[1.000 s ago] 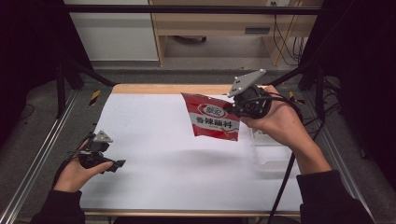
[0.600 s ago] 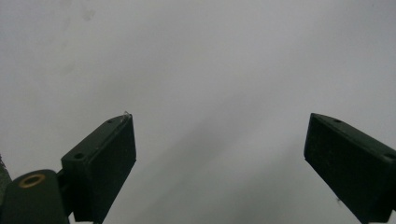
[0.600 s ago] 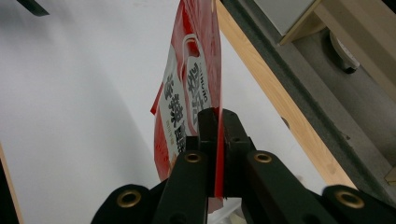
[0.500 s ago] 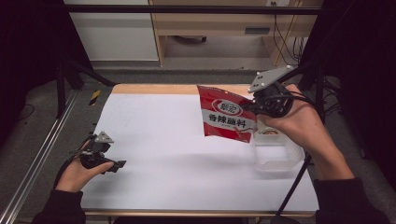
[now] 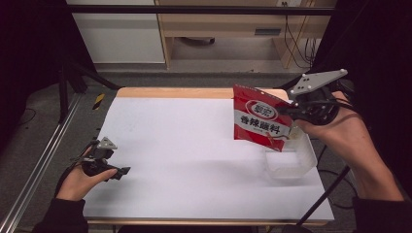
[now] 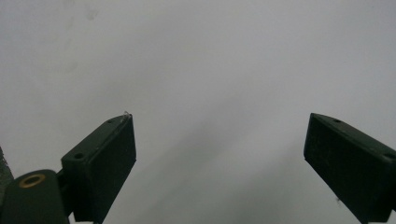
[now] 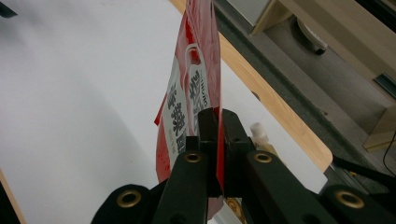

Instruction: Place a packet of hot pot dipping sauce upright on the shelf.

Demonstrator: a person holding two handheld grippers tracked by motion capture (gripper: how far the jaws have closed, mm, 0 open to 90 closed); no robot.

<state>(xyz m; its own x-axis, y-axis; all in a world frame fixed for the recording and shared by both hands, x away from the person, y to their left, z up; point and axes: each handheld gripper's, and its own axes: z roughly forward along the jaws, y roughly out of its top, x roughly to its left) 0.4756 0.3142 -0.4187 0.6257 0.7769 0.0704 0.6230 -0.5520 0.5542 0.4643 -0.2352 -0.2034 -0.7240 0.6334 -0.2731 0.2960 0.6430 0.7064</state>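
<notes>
A red seasoning packet (image 5: 257,121) with white and black lettering hangs in the air, pinched at its right edge by my right gripper (image 5: 291,110). In the right gripper view the black jaws are pressed together on the red packet (image 7: 191,93), which stands up edge-on from them. The packet's lower corner hangs over a clear plastic tub (image 5: 291,160) at the table's right side. My left gripper (image 5: 116,172) rests low at the table's front left, apart from the packet. Its two black fingers (image 6: 105,158) stand wide apart over bare white table (image 6: 210,70).
The white table top (image 5: 184,160) has a wooden strip (image 5: 170,92) along its far edge. A metal rail (image 5: 39,165) runs along the left side. Wooden furniture (image 5: 218,24) and cables (image 5: 294,39) stand beyond the table. A dark pole (image 5: 325,194) crosses the front right corner.
My right gripper has carried the red packet rightward and slightly up, from the table's middle back to over the clear tub. The left hand has stayed put.
</notes>
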